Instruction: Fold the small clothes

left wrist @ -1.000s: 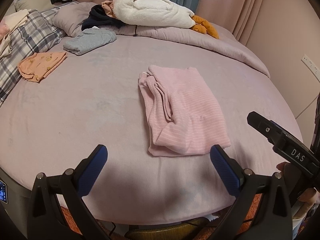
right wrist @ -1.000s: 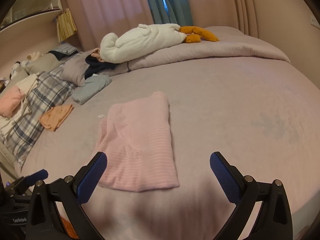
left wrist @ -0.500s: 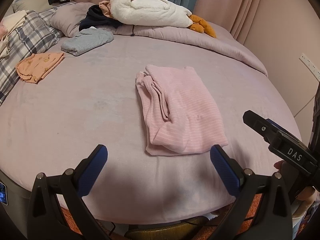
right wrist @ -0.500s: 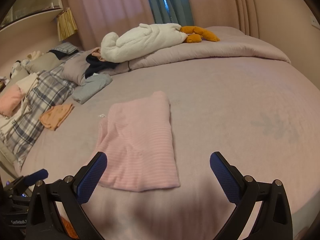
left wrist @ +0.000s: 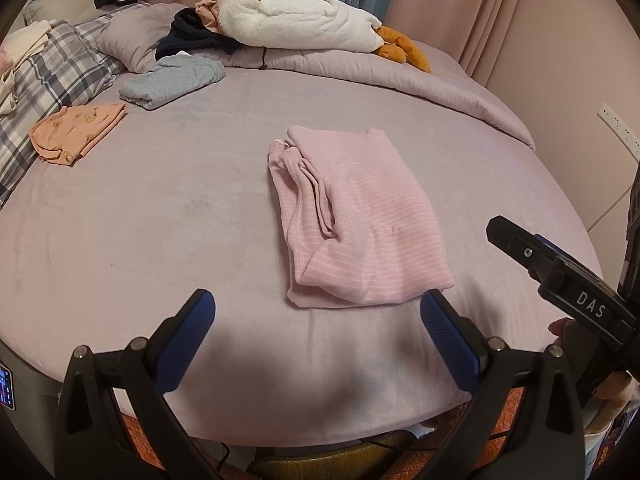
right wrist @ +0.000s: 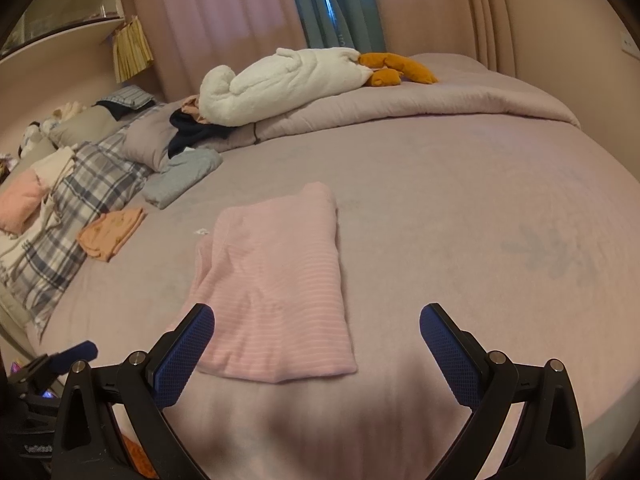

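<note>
The left gripper (left wrist: pixel 316 320) hangs low by the near edge of the bed (left wrist: pixel 160 220). Its two blue jaws stand wide apart and hold nothing. The right gripper (right wrist: pixel 316 332) is the same: wide apart, with nothing in it. In the left view, the right gripper also shows at the far right side, with part of a hand (left wrist: pixel 576 336) on it.

Just past the jaws lies the pink striped top (left wrist: pixel 356 220). It rests flat on the bed, near the front edge, and neither gripper touches it. It looks folded into a long shape, with bunched layers down its left side. I think it is part way done. It may need one more fold, from the near end up to the far end, to make it small. For that, I think both grippers would go down to the two near corners, pinch them, lift them together and lay them on the far end.

Farther back on the left lies a small orange garment (left wrist: pixel 76 132), and behind it a grey one (left wrist: pixel 172 82). Both look folded and sit well apart from the pink top. A plaid blanket (left wrist: pixel 52 80) is beside them.

At the very back, a white plush toy (left wrist: pixel 300 20) with orange feet lies on a rolled quilt (left wrist: pixel 440 88), with dark clothes (left wrist: pixel 192 36) next to it.
</note>
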